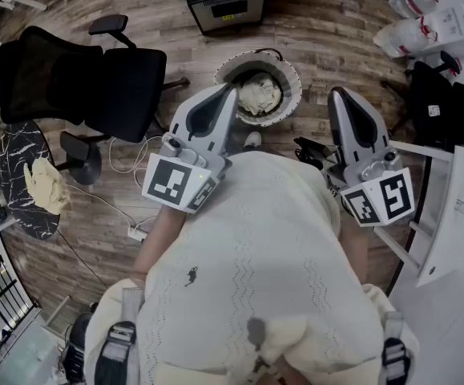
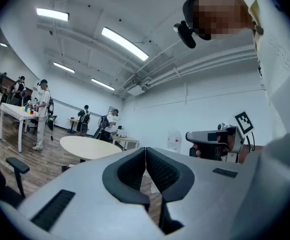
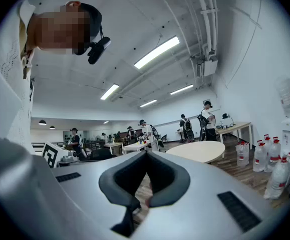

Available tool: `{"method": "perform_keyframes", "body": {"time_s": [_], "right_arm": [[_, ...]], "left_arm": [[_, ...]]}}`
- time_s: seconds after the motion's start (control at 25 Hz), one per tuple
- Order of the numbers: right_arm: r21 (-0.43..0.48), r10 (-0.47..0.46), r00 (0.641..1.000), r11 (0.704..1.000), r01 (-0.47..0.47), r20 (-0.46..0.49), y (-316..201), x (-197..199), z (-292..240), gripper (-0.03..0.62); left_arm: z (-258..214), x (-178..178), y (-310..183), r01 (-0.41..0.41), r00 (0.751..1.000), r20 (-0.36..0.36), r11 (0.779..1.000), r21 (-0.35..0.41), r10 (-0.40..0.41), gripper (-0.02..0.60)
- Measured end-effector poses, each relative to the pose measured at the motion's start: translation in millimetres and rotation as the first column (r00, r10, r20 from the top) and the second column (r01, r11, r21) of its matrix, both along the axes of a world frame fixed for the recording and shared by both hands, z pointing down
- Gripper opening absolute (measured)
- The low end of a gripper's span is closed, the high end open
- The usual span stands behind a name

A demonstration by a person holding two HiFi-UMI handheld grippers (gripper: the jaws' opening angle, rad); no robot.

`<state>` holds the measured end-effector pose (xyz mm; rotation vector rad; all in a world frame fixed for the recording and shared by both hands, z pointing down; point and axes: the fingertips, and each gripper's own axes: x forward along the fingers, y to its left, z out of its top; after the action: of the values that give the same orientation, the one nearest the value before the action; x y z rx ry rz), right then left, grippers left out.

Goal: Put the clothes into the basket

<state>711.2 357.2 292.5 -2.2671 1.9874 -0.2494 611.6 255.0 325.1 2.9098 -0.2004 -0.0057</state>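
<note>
Cream knit sweater [image 1: 256, 247] nearest. Left gripper [image 1: 232, 93] and right gripper [image 1: 337, 95] are level, jaws together, nothing held. One crumpled cream garment [image 1: 46, 184] lies on the black marble-look table [image 1: 11, 155], left; another [image 1: 260, 95] is in the round woven basket [image 1: 296, 87], far. Likely soft, light, limp: pinch a raised fold.

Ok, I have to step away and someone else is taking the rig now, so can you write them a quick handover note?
Left gripper: shut, empty, held level.
Right gripper: shut, empty, level.
Basket stands on the floor just ahead, with one cream cloth already in it.
A second cloth lies on the dark side table to the left, by the chair.
Left to do: fetch the second cloth and drop it in the basket.
</note>
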Motion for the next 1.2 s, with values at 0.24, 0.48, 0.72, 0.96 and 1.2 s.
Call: {"method": "perform_keyframes", "body": {"time_s": [0.24,0.48,0.72,0.96,1.2], "right_arm": [[-0.002,-0.02,1.0,1.0,0.02,0.002,-12,-9,3,0.006],[-0.006,-0.044,0.999,0.999,0.044,-0.002,-16,-18,4,0.006],[-0.016,-0.058,0.998,0.998,0.058,0.015,-17,-18,11,0.006],[-0.018,-0.083,0.996,0.996,0.084,0.019,-23,-19,12,0.006],[0.003,-0.122,0.99,0.992,0.122,0.066,-32,-17,15,0.008]], "left_arm": [[2,-12,-9,0.023,1.0,0.0,1.0,-0.001,-0.023,0.021],[0,-23,-13,0.05,0.999,-0.012,0.999,-0.002,-0.05,0.021],[-3,-26,-12,0.068,0.997,-0.047,0.998,0.02,-0.067,0.072],[0,-28,-19,0.11,0.994,-0.026,0.993,0.041,-0.109,0.236],[3,-28,-23,0.138,0.99,-0.01,0.989,0.05,-0.138,0.236]]}}
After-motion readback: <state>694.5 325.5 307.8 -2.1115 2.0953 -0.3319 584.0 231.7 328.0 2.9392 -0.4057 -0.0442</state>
